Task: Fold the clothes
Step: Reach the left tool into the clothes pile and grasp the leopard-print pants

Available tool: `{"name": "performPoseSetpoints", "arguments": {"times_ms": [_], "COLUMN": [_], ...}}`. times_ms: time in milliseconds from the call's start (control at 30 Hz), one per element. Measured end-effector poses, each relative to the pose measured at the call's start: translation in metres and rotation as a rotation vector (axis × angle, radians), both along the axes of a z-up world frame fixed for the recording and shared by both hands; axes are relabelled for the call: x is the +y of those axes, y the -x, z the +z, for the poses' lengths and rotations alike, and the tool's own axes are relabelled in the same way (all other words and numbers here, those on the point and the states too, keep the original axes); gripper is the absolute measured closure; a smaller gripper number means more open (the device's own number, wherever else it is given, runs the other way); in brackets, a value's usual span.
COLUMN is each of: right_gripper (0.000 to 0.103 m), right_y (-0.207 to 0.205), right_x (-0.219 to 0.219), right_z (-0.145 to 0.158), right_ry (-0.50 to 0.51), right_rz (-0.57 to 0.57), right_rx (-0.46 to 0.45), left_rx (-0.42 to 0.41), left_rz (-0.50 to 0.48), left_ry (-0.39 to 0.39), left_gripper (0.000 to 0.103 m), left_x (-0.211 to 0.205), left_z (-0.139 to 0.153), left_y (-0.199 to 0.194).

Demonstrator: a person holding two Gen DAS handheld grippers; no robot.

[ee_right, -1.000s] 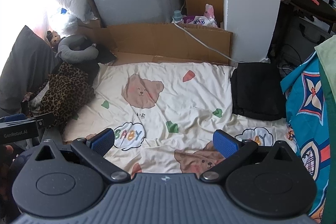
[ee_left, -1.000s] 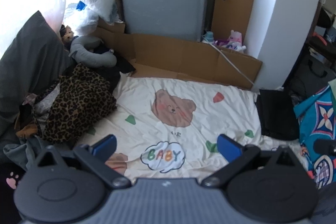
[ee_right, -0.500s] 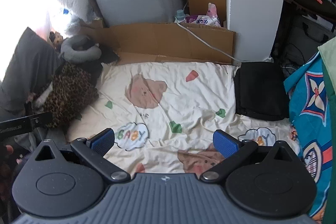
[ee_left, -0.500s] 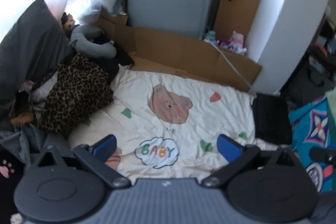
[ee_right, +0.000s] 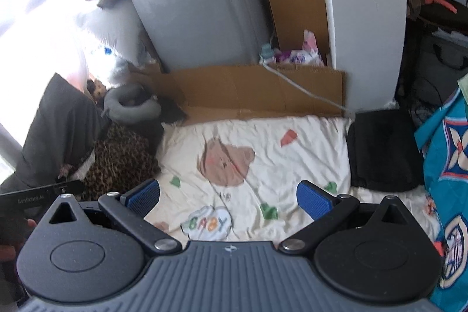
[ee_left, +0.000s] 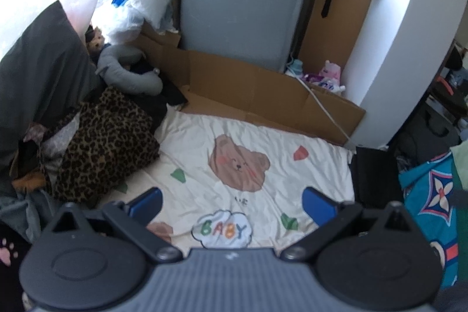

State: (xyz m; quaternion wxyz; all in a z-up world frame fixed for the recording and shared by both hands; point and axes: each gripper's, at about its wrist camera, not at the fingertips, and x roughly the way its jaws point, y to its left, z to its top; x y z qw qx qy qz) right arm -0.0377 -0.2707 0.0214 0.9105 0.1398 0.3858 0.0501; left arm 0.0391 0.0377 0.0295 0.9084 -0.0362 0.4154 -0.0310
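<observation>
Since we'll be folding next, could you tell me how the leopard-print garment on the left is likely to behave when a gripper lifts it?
The leopard-print garment lies slumped and creased in a heap, so it will probably hang floppy. It overlaps other clothes, so lifting may drag them along. Both grippers are open and hold nothing.

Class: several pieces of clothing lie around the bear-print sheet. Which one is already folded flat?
The black garment at the sheet's right edge: a neat flat rectangle, whereas the leopard-print garment on the left lies crumpled in a heap.

You've tilted both views upward: the bear-print sheet (ee_left: 234, 165) sits lower in each, and more of the grey cabinet (ee_right: 199, 5) shows. Your right gripper (ee_right: 228, 196) has swung left.
</observation>
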Motion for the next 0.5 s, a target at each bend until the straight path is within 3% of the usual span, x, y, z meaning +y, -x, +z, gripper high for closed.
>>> {"name": "performPoseSetpoints", "arguments": {"times_ms": [167, 500], "right_gripper": [0.000, 0.001], "right_y": [-0.011, -0.054], "right_x": [0.001, 0.010], "right_z": [0.000, -0.011], "right_ry": [0.040, 0.061], "right_rz": [0.000, 0.125], "right_rx": [-0.068, -0.079], "left_rx": [-0.019, -0.073], "left_rz": [0.015, 0.146], "left_ry": [-0.047, 0.008], "left_gripper": [0.001, 0.006], "left_x": [0.039, 0.130], "left_z": [-0.008, -0.017], "left_y": [-0.011, -0.038]}}
